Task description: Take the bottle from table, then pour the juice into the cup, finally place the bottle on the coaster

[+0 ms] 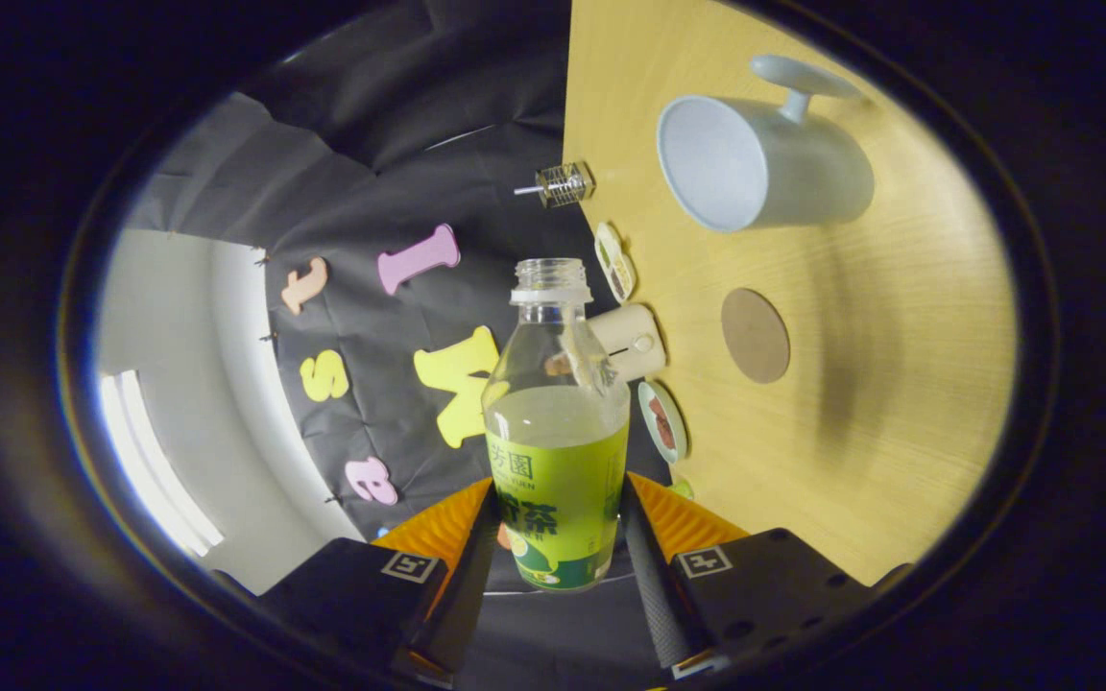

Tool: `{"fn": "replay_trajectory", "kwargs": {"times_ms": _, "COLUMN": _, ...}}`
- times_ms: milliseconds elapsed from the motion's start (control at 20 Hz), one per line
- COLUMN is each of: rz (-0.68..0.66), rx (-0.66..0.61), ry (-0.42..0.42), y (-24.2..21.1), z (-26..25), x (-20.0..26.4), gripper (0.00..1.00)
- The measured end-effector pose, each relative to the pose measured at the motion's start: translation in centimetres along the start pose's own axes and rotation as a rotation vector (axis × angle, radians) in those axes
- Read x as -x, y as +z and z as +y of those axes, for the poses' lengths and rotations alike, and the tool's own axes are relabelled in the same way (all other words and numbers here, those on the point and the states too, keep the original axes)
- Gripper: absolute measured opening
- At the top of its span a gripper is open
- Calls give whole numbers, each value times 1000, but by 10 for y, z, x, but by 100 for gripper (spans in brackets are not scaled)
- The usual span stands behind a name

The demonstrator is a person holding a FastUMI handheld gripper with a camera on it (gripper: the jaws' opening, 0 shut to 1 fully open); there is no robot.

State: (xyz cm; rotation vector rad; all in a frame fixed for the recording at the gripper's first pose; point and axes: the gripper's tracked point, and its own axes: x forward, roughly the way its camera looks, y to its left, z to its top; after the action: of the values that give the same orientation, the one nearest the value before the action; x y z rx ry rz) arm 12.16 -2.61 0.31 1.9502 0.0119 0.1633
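The bottle (558, 422) sits between the jaws of the gripper (558, 547), which are closed on its labelled lower half, 1 finger pressing each side. It is uncapped, its threaded neck open at the far end, pointing straight ahead of the jaws. The upper half is clear; pale juice fills it to about the top edge of the green and yellow label. The whole view is rolled, so the bench (860, 461) stands as a vertical wooden plane to the right of the jaws and the bottle lies along it, clear of the surface.

Beyond the jaws and to the right, the coaster (756, 336) lies flat on the bench, a round brown disc with nothing on it. Further ahead on the same side is the cup (764, 163), a pale mug with its open mouth turned toward the camera and its handle on the far side; its inside looks empty. Cup and coaster are apart from each other and from the bottle.

Along the bench edge nearest the bottle, just past its shoulder, stand several small things: a cream-coloured device (632, 344), 2 small dishes (614, 261) holding bits of food, and further ahead a small clear glass bottle with a metal nozzle (561, 184).
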Motion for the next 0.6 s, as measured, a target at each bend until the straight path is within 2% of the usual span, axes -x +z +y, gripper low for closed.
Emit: {"fn": "replay_trajectory", "kwargs": {"times_ms": 600, "rz": -6, "rx": -80, "ry": 38, "y": 4, "z": 6, "x": 1, "gripper": 75}}
